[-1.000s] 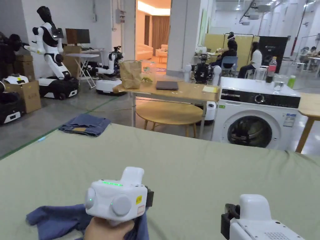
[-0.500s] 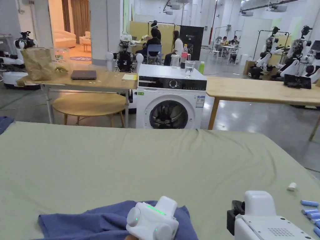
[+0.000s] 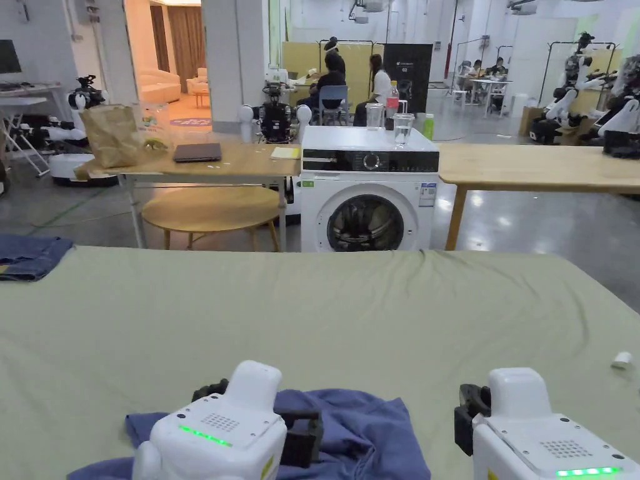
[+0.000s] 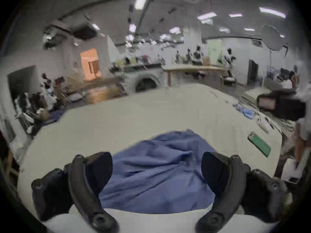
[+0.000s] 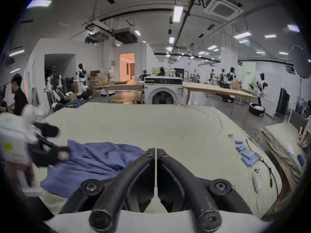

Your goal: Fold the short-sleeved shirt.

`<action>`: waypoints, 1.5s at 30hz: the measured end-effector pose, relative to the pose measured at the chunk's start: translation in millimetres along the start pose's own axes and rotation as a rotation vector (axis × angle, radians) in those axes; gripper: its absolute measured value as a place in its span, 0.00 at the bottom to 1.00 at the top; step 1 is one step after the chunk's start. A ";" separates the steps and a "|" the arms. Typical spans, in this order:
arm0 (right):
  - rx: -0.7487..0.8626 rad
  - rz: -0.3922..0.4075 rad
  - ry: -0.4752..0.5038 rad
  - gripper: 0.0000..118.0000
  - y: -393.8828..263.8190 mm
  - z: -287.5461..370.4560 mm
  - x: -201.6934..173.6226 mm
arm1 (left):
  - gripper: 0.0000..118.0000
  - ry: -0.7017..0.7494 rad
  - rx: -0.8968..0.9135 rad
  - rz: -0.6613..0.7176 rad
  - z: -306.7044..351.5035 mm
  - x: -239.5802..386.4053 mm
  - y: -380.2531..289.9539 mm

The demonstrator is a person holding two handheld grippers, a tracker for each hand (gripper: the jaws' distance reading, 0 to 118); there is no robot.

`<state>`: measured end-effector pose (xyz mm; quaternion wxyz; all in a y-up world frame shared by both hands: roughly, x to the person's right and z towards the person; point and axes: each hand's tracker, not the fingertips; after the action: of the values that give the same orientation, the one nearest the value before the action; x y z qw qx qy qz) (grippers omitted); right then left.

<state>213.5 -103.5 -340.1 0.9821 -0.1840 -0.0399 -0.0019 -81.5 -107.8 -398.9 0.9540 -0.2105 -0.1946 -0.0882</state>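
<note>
Lying crumpled: the blue short-sleeved shirt (image 3: pixel 350 431) sits bunched at the near edge of the green-covered table (image 3: pixel 350 312), unfolded, with wrinkles running across it.
Left gripper: the left gripper (image 4: pixel 156 167) hangs just over the shirt, its jaws wide apart with the blue cloth showing between them; in its own view neither jaw presses on the cloth. In the head view its white body (image 3: pixel 215 431) with a green light covers the shirt's near left part.
Right gripper: the right gripper (image 5: pixel 155 152) has its jaws together with only a thin slit between them and nothing held; it sits just right of the shirt, over bare cover near the table's near edge.
Right edge of the table: a cluster of blue cylinders (image 5: pixel 246 154) and a small white controller (image 5: pixel 256 179) lie there, well apart from the shirt.
Far left corner: folded denim (image 3: pixel 28 256) rests at the table's edge.
Beyond the table: a white washing machine (image 3: pixel 369 200) stands between wooden tables, with a round wooden table (image 3: pixel 212 209) to its left and cups and a bottle on top.
</note>
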 end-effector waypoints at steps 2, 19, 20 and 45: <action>0.004 -0.001 0.013 0.00 -0.6 1.5 -13.3 | 0.91 0.073 0.004 0.010 38.2 -29.5 -8.1; -0.028 0.017 0.089 0.00 -8.6 -11.9 -64.6 | 0.00 0.253 -0.395 0.341 -0.8 -216.3 -72.4; -0.033 0.017 0.085 0.00 -9.1 -15.8 -63.3 | 0.00 0.264 -0.420 0.307 -14.4 -221.6 -75.2; -0.202 -0.024 -0.006 0.00 -18.5 -119.8 2.7 | 0.00 0.130 -0.442 0.297 -80.8 -229.3 -69.1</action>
<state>225.2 -164.1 -444.5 0.9584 -0.2815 -0.0448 -0.0171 -280.1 -185.1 -534.6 0.8980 -0.4335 -0.0757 -0.0008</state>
